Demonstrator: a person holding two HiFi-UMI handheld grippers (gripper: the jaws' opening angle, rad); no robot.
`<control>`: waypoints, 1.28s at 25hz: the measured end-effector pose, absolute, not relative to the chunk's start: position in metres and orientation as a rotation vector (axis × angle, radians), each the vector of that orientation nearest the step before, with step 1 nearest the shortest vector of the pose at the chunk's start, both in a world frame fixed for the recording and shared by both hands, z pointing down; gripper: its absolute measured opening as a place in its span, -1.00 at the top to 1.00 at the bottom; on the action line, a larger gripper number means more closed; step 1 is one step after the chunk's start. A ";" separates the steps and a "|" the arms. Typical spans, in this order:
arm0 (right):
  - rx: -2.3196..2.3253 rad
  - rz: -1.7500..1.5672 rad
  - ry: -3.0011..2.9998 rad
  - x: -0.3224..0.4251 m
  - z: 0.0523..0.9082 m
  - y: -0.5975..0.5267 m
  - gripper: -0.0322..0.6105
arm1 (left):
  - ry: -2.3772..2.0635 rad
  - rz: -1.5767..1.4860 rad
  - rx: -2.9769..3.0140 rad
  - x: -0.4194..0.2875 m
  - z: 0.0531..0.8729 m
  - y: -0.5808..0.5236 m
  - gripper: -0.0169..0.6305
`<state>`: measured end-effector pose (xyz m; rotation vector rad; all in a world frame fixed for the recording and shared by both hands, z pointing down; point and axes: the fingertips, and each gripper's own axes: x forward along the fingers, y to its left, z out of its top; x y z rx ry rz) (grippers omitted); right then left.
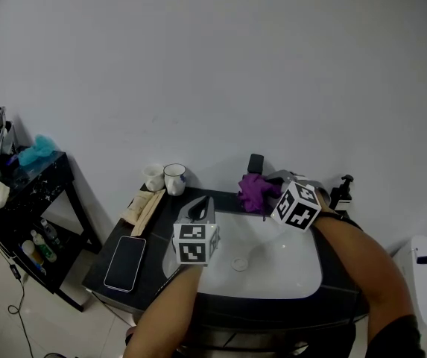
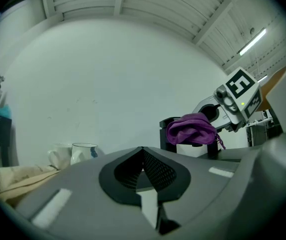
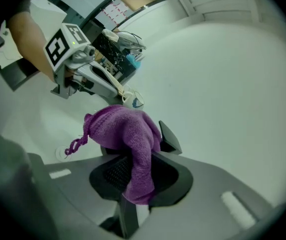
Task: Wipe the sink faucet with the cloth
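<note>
A dark phone (image 1: 125,262) lies at the left end of the black counter (image 1: 157,230), with two white mugs (image 1: 174,179) standing behind it. The left gripper (image 1: 201,209) hovers over the left rim of the white sink basin (image 1: 288,274), its jaws pressed together on nothing. Further right, the purple cloth (image 1: 255,191) sits bunched over the black faucet (image 1: 255,161), pinched tight in the right gripper (image 1: 274,190).
</note>
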<state>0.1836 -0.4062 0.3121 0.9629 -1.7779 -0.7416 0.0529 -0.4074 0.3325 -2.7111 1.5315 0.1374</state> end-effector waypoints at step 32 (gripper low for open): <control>1.204 -0.752 -1.817 0.194 0.379 -0.421 0.62 | 1.469 0.106 -2.730 0.068 0.336 -0.407 0.89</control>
